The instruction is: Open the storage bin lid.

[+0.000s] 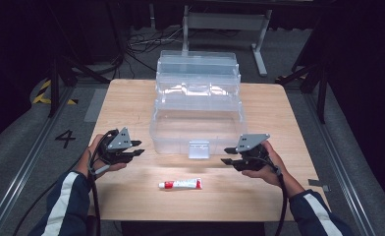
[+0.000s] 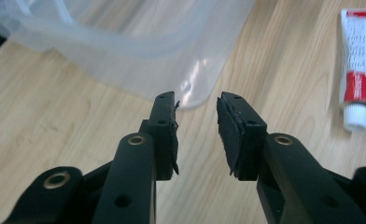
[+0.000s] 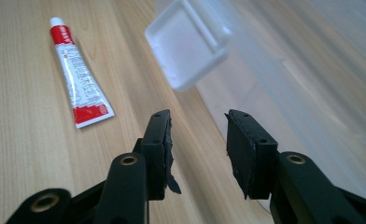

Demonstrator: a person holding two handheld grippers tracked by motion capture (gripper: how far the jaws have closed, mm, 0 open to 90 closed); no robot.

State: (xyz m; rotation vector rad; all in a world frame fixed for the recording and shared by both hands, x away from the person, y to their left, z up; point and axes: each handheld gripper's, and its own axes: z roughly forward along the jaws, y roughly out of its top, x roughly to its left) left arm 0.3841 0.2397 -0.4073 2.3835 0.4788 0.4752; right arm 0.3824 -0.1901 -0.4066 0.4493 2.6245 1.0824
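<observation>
A clear plastic box (image 1: 198,125) with its lid raised stands in the middle of the wooden table (image 1: 131,98); a white latch (image 1: 199,149) hangs at its front wall. A red and white tube (image 1: 180,184) lies flat in front of the box. My left gripper (image 1: 140,149) hovers left of the box's front corner (image 2: 190,95), open, nothing between its pads. My right gripper (image 1: 226,155) hovers right of the latch (image 3: 188,44), also open and empty. The tube shows at the right in the left gripper view (image 2: 358,70) and at the upper left in the right gripper view (image 3: 78,79).
A second clear compartment (image 1: 198,73) sits behind the box as its raised lid section. Beyond the table stand a metal frame (image 1: 225,22) and cables on the floor. Bare wood lies on both sides of the tube.
</observation>
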